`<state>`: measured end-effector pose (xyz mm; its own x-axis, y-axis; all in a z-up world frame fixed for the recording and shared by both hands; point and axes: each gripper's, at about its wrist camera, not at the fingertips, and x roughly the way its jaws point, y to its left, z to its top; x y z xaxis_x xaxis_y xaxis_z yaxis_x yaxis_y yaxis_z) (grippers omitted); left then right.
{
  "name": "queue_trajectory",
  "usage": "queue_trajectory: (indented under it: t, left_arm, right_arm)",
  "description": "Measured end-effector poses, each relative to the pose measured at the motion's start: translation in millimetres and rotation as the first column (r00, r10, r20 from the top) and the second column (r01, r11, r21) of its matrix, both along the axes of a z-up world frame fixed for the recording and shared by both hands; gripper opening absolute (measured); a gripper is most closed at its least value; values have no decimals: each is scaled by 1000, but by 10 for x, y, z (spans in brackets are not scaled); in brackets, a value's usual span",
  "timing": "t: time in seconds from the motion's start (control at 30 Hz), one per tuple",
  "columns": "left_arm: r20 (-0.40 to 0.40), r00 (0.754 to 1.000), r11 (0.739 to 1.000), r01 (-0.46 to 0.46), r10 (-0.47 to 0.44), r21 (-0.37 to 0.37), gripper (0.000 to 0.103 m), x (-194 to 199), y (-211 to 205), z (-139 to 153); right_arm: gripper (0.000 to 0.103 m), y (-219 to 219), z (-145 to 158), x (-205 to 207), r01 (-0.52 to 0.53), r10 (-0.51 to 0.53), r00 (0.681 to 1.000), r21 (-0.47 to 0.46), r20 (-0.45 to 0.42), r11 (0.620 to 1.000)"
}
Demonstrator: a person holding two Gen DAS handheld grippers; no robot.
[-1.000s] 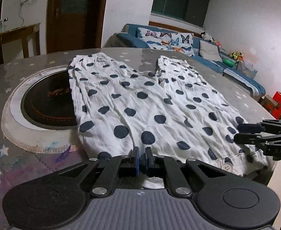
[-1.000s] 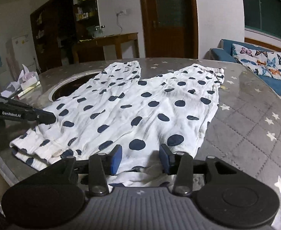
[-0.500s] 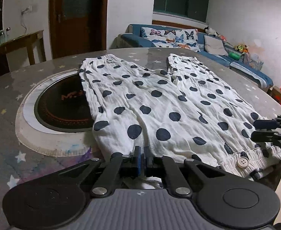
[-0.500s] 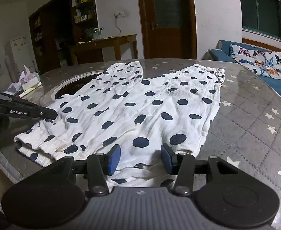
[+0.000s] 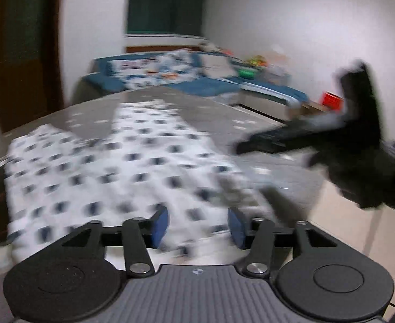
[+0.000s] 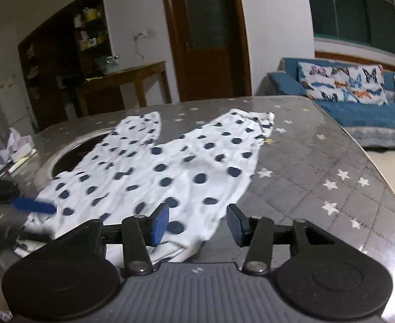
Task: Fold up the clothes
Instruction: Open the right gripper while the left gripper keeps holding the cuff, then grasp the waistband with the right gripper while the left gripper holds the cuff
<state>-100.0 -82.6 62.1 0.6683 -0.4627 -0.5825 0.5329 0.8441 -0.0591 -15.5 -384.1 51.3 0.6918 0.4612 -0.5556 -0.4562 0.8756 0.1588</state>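
One pair of thin white cotton trousers with dark navy polka dots [image 6: 170, 172] lies flat on the grey quilted, star-printed tabletop [image 6: 318, 188], its two legs pointing away and one overlapping a round dark recessed plate [image 6: 70, 156]. The waistband edge drapes out of sight below both tools. The left gripper [image 5: 197, 224] and the right gripper [image 6: 197, 222] each show two blue-padded jaws spread apart, holding nothing. The left wrist view is heavily motion-blurred, so the dots smear into streaks.
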Motion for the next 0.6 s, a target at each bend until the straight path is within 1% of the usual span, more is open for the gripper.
queue_trajectory:
  t: [0.17, 0.27, 0.37, 0.4, 0.43, 0.47, 0.5, 0.53, 0.57, 0.6]
  left_arm:
    - [3, 993, 992, 118, -118, 40, 62, 19, -487, -98]
    - [-13, 990, 987, 142, -142, 81, 62, 60, -671, -213]
    - [-16, 991, 984, 130, -129, 121, 60, 123, -771, -324]
    - [-27, 992, 985, 128, -125, 120, 54, 155, -778, -353]
    - [-36, 992, 985, 125, -122, 119, 45, 183, -782, -380]
    - [-40, 992, 985, 123, -119, 119, 43, 200, -778, -399]
    - [-45, 992, 986, 123, -118, 114, 37, 220, -769, -412]
    - [-57, 991, 987, 124, -119, 100, 26, 251, -745, -402]
    - [-68, 990, 988, 125, -120, 85, 19, 282, -721, -391]
    - [-80, 989, 989, 127, -121, 70, 15, 313, -697, -381]
  right_arm:
    - [52, -53, -62, 328, 33, -33, 998, -4, -46, 999]
    - [53, -85, -98, 525, 52, -52, 996, -7, -73, 999]
    - [53, -92, -124, 750, 66, -67, 993, -14, -96, 998]
    - [53, -88, -127, 837, 70, -71, 992, -12, -105, 997]
    - [53, -74, -128, 930, 72, -73, 991, -13, -109, 997]
    - [53, -59, -129, 1024, 72, -74, 991, -16, -112, 997]
    - [53, -43, -133, 1137, 79, -81, 990, -22, -114, 997]
    - [52, -28, -138, 1253, 86, -88, 989, -29, -115, 996]
    - [52, -13, -142, 1369, 93, -96, 989, -35, -116, 995]
    - [51, 3, -147, 1485, 100, -104, 988, -42, -117, 994]
